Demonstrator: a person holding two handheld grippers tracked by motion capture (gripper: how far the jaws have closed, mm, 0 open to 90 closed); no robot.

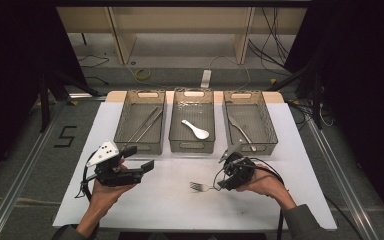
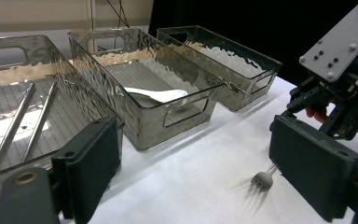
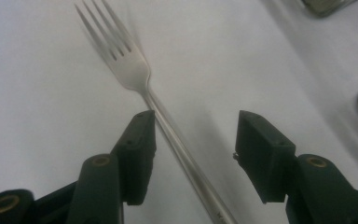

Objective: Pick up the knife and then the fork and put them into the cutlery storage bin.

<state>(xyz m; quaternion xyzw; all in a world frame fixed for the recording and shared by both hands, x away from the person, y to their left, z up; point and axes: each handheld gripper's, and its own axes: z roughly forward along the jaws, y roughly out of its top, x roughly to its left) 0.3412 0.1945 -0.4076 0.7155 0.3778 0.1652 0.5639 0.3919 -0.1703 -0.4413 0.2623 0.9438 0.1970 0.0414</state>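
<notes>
A: Three bins are listed along the far edge of the table (image 1: 290, 210), side by side. Contents are wanted.

B: Left bin (image 1: 141, 122): two long metal rods, laid lengthwise, seen close in the left gripper view. Middle bin (image 1: 192, 120): one white spoon (image 1: 196, 129), bowl toward the near wall. Right bin (image 1: 249, 121): one metal utensil, laid at a slant; its type cannot be told.

A: Loose items on the white surface?

B: One fork (image 3: 135, 70), laid flat on the table in front of the middle and right bins, tines pointed toward the left gripper. Its head (image 2: 263, 179) is seen in the left gripper view, past the near jaw.

A: Right gripper (image 3: 193, 154), condition?

B: Held low over the fork handle, jaws partly spread and straddling it. The handle is passed between them, close against the left pad in the right gripper view and apart from the right pad. No pinch is made yet; the fork is not lifted.

A: Left gripper (image 1: 139, 158)?

B: Held above the table in front of the left bin, jaws spread wide, nothing between them. It is kept well apart from the fork.

A: Hands?

B: One hand is entered per gripper, both brought in from the near edge.
</notes>
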